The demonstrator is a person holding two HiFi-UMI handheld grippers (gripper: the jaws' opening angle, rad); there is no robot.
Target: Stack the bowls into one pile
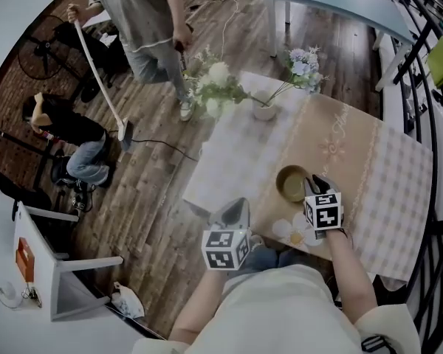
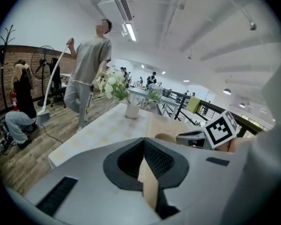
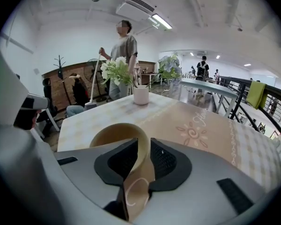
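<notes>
A tan bowl [image 1: 291, 182] stands on the beige runner of the table [image 1: 399, 190], just ahead of my right gripper [image 1: 311, 189]. In the right gripper view the bowl's near rim [image 3: 113, 134] rises between the jaws of that gripper [image 3: 144, 146]. The jaws stand apart and the patterned cloth shows through the gap below the rim. Whether this is one bowl or a nested pile I cannot tell. My left gripper [image 1: 236, 209] hangs at the table's near left edge, apart from the bowl [image 2: 165, 137]. Its jaws [image 2: 144, 143] are shut with nothing held.
A white vase [image 1: 264, 111] with flowers stands at the table's far end. Beyond the table a person [image 1: 151, 21] holds a broom and another person [image 1: 74, 139] crouches on the wooden floor. A white chair [image 1: 55, 271] is at the lower left. A black railing [image 1: 435, 124] runs along the right.
</notes>
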